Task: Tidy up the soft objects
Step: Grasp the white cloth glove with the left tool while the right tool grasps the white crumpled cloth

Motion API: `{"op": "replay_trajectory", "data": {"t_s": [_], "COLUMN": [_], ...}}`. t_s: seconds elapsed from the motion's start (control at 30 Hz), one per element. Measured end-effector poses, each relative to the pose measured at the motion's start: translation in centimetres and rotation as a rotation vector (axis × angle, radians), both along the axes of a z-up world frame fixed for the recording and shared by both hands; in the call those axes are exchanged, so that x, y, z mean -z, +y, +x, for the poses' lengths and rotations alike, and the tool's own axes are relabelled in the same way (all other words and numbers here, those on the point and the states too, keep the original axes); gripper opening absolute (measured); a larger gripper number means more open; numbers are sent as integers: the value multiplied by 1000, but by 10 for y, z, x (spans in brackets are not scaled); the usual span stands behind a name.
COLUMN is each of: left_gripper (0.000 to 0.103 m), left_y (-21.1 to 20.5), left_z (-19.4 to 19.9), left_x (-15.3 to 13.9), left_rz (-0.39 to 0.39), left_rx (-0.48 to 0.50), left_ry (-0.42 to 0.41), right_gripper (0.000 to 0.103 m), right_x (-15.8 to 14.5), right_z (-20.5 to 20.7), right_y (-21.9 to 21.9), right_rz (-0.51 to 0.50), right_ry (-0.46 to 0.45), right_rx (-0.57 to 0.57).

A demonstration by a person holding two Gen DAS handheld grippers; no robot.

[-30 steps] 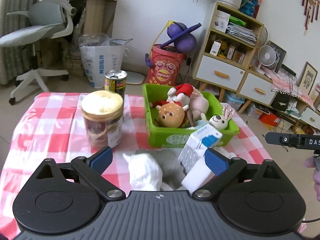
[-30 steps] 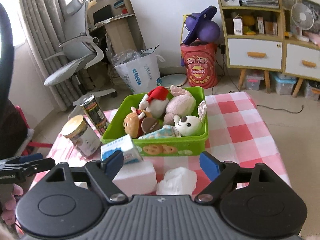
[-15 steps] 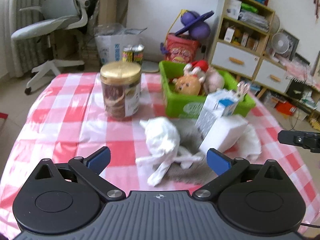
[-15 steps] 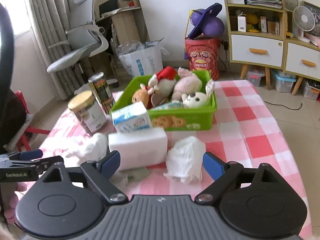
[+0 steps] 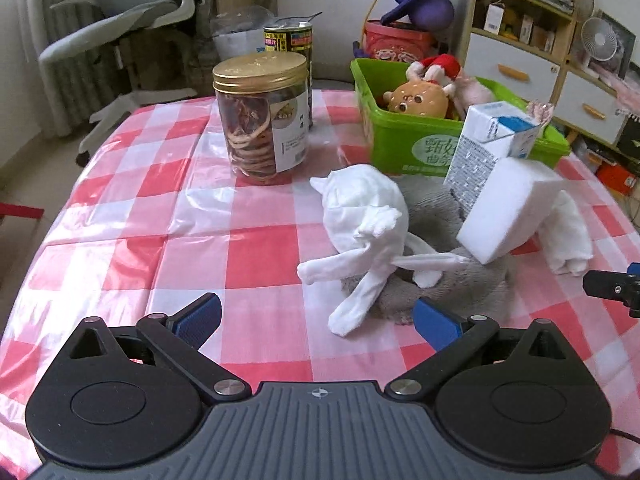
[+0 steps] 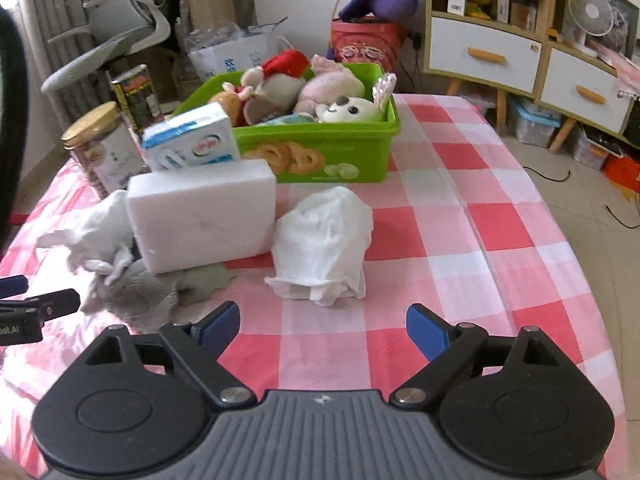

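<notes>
A knotted white cloth (image 5: 366, 224) lies on a grey rag (image 5: 448, 280) in the middle of the checked table, just beyond my left gripper (image 5: 318, 320), which is open and holds nothing. A second crumpled white cloth (image 6: 324, 244) sits right ahead of my right gripper (image 6: 322, 330), also open and holding nothing. Between the cloths a white foam block (image 6: 204, 214) leans with a blue-and-white carton (image 6: 190, 144) behind it. The green bin (image 6: 320, 152) at the back holds several plush toys (image 6: 340, 98).
A gold-lidded jar (image 5: 262, 116) and a dark tin (image 5: 288, 42) stand at the back left of the table. Beyond the table are an office chair (image 5: 120, 20), a red snack tub (image 5: 396, 42) and drawer shelves (image 6: 484, 54). The table's right edge (image 6: 592, 280) drops to the floor.
Both grippers have sunk toward the table and tipped downward, so the cloths, foam block and carton loom larger and nearer. Nothing on the table has moved.
</notes>
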State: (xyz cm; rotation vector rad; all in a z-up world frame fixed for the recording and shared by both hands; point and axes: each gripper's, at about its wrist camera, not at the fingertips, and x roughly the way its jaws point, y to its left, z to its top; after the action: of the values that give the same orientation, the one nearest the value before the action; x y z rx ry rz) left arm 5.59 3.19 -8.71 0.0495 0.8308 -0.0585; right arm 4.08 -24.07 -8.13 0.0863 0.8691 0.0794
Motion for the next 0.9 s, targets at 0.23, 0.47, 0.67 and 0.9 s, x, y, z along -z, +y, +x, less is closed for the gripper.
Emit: {"op": "replay_trajectory", "data": {"t_s": [0.23, 0.47, 0.67, 0.9], "left_gripper": [97, 97, 94, 76], "left_y": [-5, -10, -18, -24], "left_z": [12, 25, 31, 32], "left_x": [5, 7, 11, 8], "left_rz": [-16, -38, -43, -63], "left_rx": [-50, -104, -119, -84], "left_ry": [-18, -48, -60, -95], "right_gripper": [66, 66, 66, 61], "right_x": [11, 20, 26, 28], "right_z": [13, 28, 39, 44], "right_y": [5, 11, 13, 12], "right_rz": [-6, -19, -16, -7], "right_ry": [19, 18, 13, -9], "right_rx": [25, 67, 118, 157]}}
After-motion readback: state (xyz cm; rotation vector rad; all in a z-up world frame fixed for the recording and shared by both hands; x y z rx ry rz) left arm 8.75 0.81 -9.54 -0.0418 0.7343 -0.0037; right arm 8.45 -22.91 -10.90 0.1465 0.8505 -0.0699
